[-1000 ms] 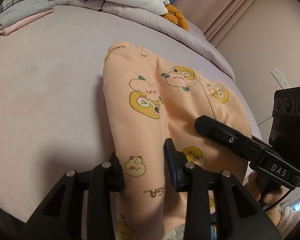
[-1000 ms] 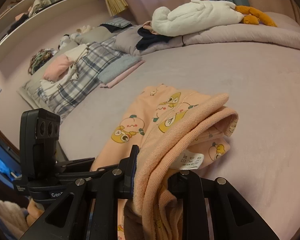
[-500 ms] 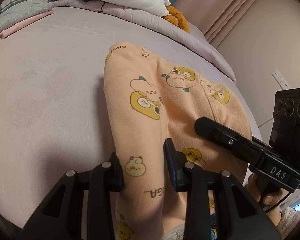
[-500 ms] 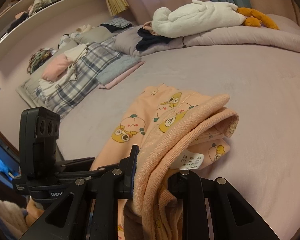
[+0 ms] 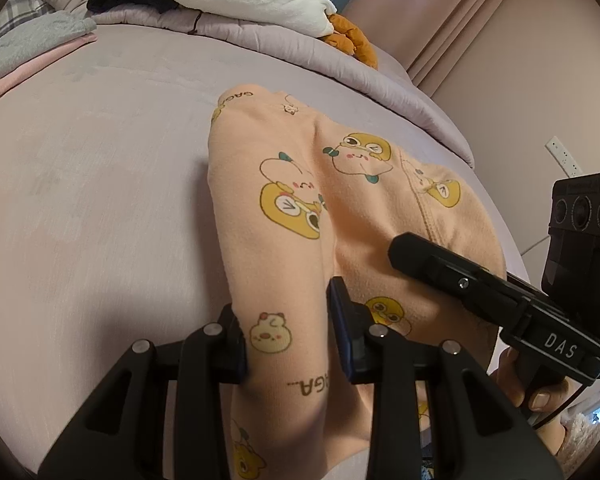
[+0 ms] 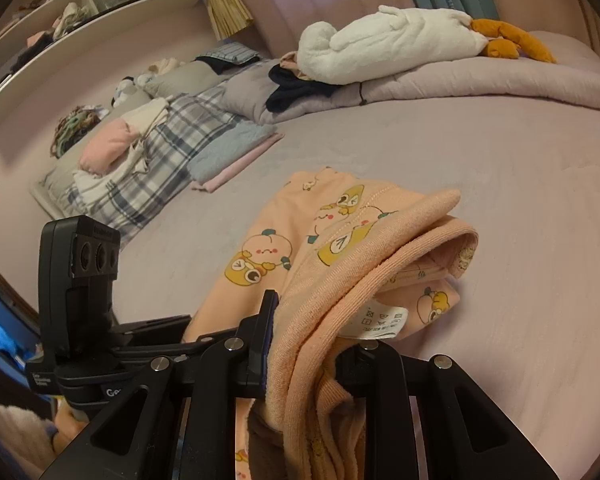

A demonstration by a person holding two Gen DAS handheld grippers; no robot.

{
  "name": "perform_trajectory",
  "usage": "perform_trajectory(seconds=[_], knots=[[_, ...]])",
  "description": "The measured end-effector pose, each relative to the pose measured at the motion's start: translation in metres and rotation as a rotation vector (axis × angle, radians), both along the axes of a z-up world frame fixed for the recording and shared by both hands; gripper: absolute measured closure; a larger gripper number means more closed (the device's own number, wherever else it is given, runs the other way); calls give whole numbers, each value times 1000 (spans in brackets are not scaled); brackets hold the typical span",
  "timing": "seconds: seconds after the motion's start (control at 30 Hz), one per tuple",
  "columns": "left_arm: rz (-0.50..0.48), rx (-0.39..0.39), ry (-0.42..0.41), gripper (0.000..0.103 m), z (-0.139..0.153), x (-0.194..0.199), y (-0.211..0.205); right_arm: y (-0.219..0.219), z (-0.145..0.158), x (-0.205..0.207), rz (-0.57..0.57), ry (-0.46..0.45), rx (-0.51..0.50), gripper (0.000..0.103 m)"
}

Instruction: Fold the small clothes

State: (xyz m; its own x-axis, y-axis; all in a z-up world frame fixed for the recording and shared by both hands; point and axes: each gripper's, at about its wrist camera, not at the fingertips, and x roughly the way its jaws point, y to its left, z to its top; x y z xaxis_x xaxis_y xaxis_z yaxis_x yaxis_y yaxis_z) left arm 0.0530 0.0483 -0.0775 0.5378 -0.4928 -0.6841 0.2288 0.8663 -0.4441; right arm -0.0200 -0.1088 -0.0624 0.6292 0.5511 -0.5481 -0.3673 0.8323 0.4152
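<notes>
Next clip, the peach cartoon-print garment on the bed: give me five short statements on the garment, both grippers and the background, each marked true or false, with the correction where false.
1. Both grippers grip the peach garment. True: the left gripper and the right gripper each have fabric pinched between their fingers.
2. The garment is plain, without print. False: it bears yellow cartoon figures.
3. A white care label shows near the right gripper. True.
4. The white plush toy lies on the floor. False: it lies on the rolled quilt at the far side of the bed.
5. The garment hangs fully in the air. False: its far part rests on the bedsheet.
</notes>
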Motion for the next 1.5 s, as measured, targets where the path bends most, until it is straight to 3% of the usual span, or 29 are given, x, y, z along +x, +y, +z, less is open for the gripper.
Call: perform_trajectory(seconds=[1.5], knots=[[26,19,-2,71,0,38,11,11,5,31,31,-19,-21,79]])
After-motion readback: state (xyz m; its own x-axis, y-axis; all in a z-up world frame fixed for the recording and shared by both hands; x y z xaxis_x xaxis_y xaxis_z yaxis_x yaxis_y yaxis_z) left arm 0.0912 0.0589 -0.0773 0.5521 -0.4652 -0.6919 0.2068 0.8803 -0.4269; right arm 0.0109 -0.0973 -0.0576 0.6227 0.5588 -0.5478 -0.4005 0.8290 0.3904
